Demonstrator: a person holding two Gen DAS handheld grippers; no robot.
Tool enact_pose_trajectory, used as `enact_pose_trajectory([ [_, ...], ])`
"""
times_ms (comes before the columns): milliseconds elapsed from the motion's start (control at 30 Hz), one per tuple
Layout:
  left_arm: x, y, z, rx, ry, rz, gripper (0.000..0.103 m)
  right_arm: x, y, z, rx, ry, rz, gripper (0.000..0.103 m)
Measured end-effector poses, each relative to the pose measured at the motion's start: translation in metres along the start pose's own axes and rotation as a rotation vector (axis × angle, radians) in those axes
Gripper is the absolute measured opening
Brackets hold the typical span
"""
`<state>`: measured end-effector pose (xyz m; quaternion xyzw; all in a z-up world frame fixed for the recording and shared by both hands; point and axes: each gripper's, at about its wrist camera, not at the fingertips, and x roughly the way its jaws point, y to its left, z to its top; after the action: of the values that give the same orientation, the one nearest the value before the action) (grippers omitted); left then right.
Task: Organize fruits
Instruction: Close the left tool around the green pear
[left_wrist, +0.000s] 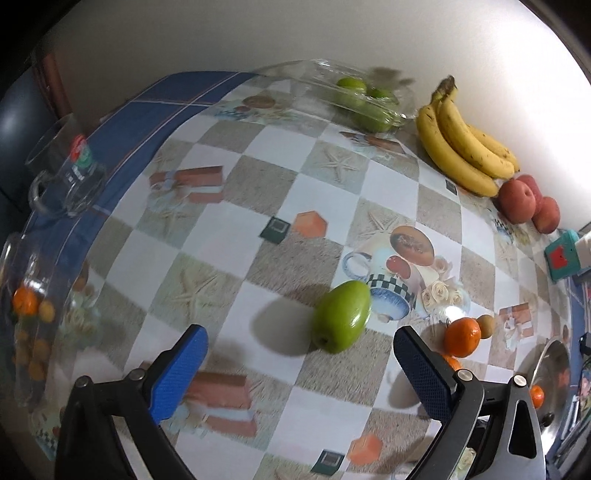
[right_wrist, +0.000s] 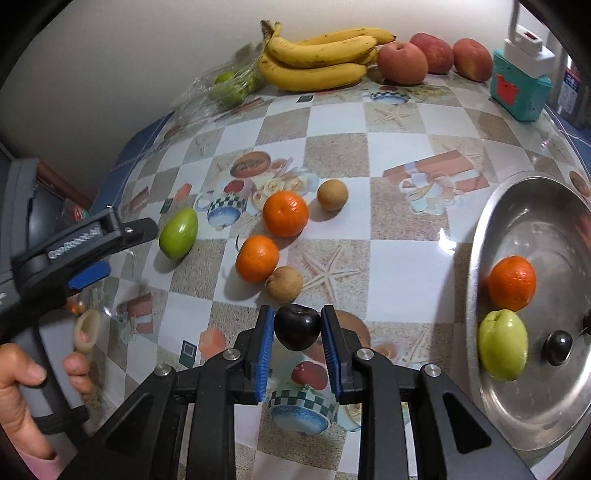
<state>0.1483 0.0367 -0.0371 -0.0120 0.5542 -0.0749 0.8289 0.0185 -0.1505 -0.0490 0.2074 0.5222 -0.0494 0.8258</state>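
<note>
My right gripper (right_wrist: 296, 312) is shut on a small dark plum (right_wrist: 297, 328), held just above the checked tablecloth. Ahead of it lie two oranges (right_wrist: 285, 214) and two round brown fruits (right_wrist: 284, 283). To the right, a steel plate (right_wrist: 476, 240) carries an orange (right_wrist: 511, 282), a pale green fruit (right_wrist: 502, 345) and a small dark fruit (right_wrist: 557, 347). My left gripper (left_wrist: 301, 331) stands open, its blue pads (left_wrist: 184, 365) wide apart, with a green fruit (left_wrist: 341, 317) lying on the table just beyond them, untouched. In the right wrist view the left gripper (right_wrist: 132, 246) sits beside that green fruit (right_wrist: 179, 233).
Bananas (right_wrist: 317, 55), red apples (right_wrist: 402, 62) and a clear box of green fruit (left_wrist: 354, 99) line the wall. A teal box (right_wrist: 517, 88) stands at the far right. A glass mug (left_wrist: 62, 173) and a glass jar (left_wrist: 26, 295) are near the left edge.
</note>
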Motion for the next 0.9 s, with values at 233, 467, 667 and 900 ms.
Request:
enact_pose_trajectory([
  [233, 0.019, -0.020, 0.001, 0.084, 0.012, 0.023, 0.083, -0.002, -0.005, 0.002, 0.017, 0.001, 0.016, 0.027],
  [467, 0.027, -0.023, 0.007, 0.085, 0.007, 0.019, 0.061, -0.003, -0.004, 0.001, 0.021, 0.003, 0.027, 0.027],
  [667, 0.025, -0.034, 0.006, 0.127, 0.007, -0.004, 0.039, -0.005, -0.005, 0.002, 0.028, 0.000, 0.034, 0.027],
  [900, 0.015, -0.028, 0.009, 0.092, 0.012, -0.003, 0.039, -0.011, -0.007, 0.003, 0.041, -0.014, 0.051, 0.027],
])
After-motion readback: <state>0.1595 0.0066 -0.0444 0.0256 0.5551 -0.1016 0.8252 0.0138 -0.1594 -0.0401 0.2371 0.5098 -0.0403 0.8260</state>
